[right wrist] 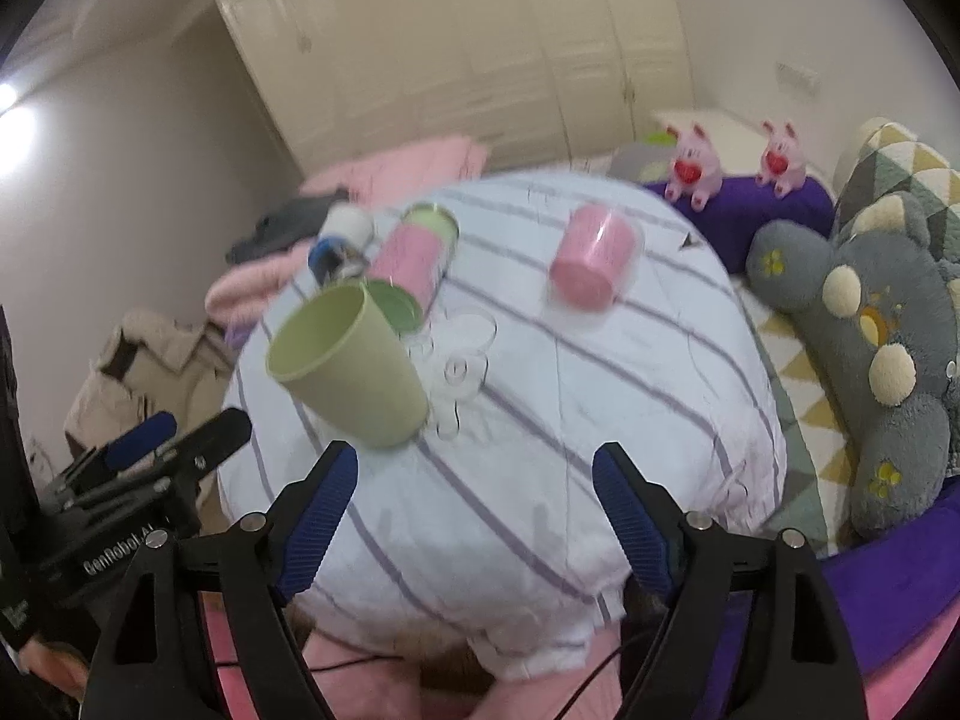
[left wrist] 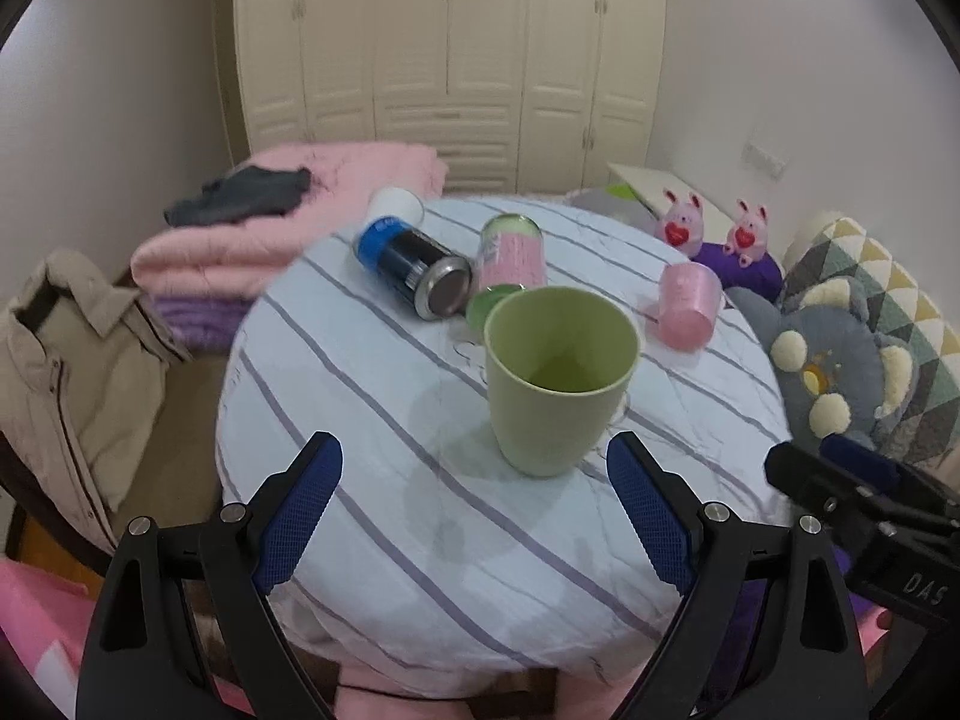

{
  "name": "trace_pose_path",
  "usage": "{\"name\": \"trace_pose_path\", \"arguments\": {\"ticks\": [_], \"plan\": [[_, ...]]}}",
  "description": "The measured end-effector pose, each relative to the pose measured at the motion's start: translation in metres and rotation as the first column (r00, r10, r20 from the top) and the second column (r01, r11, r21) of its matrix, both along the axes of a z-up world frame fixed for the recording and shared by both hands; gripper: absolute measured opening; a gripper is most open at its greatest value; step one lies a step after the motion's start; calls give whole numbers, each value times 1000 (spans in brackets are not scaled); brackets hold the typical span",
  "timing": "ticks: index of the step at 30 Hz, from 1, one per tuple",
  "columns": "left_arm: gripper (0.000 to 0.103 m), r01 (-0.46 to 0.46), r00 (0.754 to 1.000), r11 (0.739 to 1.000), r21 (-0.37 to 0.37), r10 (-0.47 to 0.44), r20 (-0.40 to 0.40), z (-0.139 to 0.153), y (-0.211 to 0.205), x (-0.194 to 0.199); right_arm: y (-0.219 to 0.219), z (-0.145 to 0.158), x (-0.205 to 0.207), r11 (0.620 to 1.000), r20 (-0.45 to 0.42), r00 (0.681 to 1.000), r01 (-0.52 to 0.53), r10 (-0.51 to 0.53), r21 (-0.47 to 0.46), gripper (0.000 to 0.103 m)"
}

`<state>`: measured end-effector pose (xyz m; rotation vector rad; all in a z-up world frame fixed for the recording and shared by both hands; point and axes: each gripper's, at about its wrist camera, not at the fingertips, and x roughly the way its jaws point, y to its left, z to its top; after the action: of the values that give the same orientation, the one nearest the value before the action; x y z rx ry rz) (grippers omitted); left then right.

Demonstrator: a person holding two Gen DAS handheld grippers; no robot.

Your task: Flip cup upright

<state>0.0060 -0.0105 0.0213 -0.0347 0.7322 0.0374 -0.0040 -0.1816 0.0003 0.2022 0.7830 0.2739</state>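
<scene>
A light green cup (left wrist: 555,378) stands upright, mouth up, on the round table with a striped cloth (left wrist: 372,396). It also shows in the right wrist view (right wrist: 351,360). My left gripper (left wrist: 474,468) is open and empty, just in front of the cup, not touching it. My right gripper (right wrist: 474,474) is open and empty, to the right of the cup. A pink cup (left wrist: 689,305) sits mouth down at the right; it also shows in the right wrist view (right wrist: 594,267).
A dark can with a blue band (left wrist: 414,264) and a pink and green tin (left wrist: 510,258) lie on their sides behind the green cup. A white cup (left wrist: 396,204) sits at the far edge. Folded blankets (left wrist: 270,228) lie left, plush toys (left wrist: 840,360) right.
</scene>
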Motion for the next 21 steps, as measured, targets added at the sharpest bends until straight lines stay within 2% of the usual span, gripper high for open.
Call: {"name": "trace_pose_path", "arguments": {"ticks": [7, 10, 14, 16, 21], "plan": [[92, -15, 997, 999, -46, 18, 77, -16, 13, 5, 12, -5, -6, 1000, 169, 985, 17, -16, -7, 82], [92, -26, 990, 999, -24, 29, 141, -19, 14, 1, 18, -7, -10, 999, 244, 969, 31, -22, -33, 82], [92, -48, 968, 999, 23, 41, 246, -20, 14, -6, 26, -10, -17, 995, 347, 937, 61, -31, -77, 82], [92, -61, 958, 998, 27, 51, 284, -20, 15, -9, 29, -12, -19, 994, 377, 926, 68, -32, -84, 82], [92, -41, 952, 999, 11, 36, 303, -25, 17, -8, 35, -18, -19, 989, 408, 912, 97, -42, -115, 83]]}}
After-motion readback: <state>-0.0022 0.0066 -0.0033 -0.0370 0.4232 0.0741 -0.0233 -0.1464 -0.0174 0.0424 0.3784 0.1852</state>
